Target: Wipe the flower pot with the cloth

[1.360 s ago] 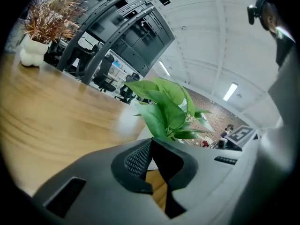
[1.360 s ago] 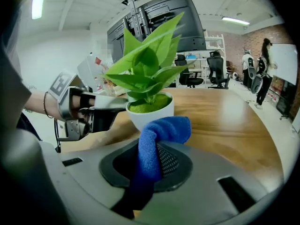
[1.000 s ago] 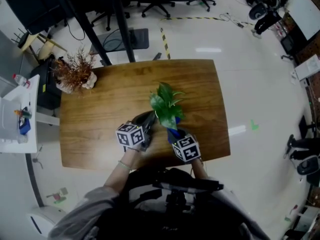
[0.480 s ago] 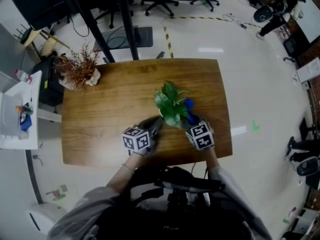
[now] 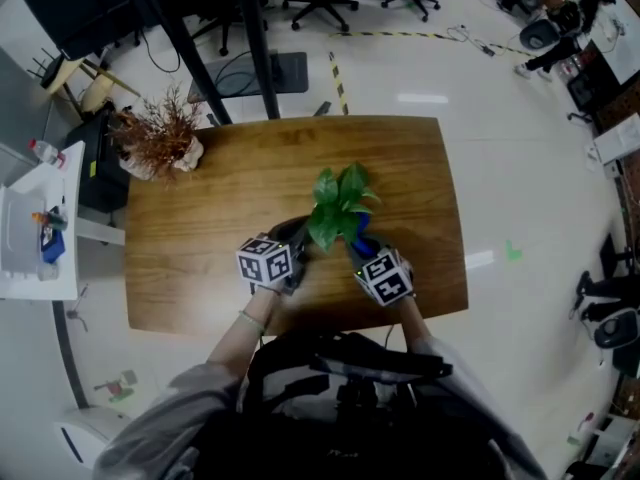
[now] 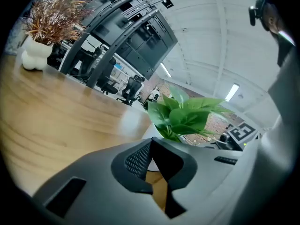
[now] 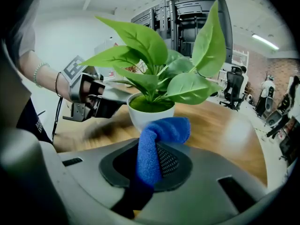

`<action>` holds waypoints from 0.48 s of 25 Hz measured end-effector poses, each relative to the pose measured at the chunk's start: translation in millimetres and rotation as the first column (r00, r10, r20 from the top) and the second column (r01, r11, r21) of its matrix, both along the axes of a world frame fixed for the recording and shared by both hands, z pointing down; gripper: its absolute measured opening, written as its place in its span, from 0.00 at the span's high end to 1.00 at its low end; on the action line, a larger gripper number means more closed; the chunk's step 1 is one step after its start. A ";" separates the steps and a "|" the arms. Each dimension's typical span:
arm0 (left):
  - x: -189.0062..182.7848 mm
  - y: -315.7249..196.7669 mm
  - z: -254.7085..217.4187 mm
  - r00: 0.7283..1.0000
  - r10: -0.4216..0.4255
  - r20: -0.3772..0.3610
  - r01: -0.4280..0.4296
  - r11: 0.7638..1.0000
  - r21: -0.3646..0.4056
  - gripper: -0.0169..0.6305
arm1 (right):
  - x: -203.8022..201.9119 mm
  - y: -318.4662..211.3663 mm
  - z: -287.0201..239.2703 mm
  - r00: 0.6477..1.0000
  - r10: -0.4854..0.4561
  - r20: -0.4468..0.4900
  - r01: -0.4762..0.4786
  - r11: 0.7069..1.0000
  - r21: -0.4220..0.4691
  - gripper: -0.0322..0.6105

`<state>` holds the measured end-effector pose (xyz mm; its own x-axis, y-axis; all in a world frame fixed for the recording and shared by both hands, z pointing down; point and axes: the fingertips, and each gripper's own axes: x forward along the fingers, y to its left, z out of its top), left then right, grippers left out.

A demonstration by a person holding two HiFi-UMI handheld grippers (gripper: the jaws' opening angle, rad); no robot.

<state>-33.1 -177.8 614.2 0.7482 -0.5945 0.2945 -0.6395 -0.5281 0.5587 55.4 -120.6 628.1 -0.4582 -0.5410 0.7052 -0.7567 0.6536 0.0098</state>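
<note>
A green leafy plant [image 5: 337,201] stands in a white flower pot [image 7: 146,116] on the wooden table [image 5: 210,203]. My right gripper [image 7: 156,150] is shut on a blue cloth [image 7: 161,134], whose bunched end is right at the pot's near wall; I cannot tell if they touch. From the head view the blue cloth [image 5: 358,232] shows under the leaves and the right gripper [image 5: 360,248] is at the pot's near right. My left gripper [image 6: 151,148] is at the pot's left side; its jaws stand slightly apart, empty. The pot [image 6: 151,132] shows just beyond them.
A dried brown plant in a white vase [image 5: 157,150] stands at the table's far left corner. A white cart [image 5: 32,236] is left of the table. Black frame legs [image 5: 190,68] and office chairs [image 5: 310,13] are on the floor beyond the far edge.
My right gripper carried the cloth out round the pot's right side, then back toward its near right. The left gripper stayed by the pot's left side.
</note>
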 end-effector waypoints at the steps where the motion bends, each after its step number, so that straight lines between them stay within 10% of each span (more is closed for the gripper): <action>1: -3.5 -3.9 0.5 1.000 -0.005 0.001 0.005 1.000 0.000 0.97 | -6.2 1.3 1.1 1.000 -0.011 0.000 0.011 1.000 -0.005 0.85; 12: -17.6 -21.6 1.8 0.999 -0.037 -0.011 0.037 0.999 0.005 0.97 | -35.1 5.9 6.8 0.998 -0.057 0.021 0.058 0.998 -0.028 0.85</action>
<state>-50.7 -199.4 616.0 0.7291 -0.6230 0.2835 -0.6524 -0.5071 0.5632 20.3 -114.7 634.9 -0.5024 -0.4930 0.7103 -0.7178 0.6958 -0.0247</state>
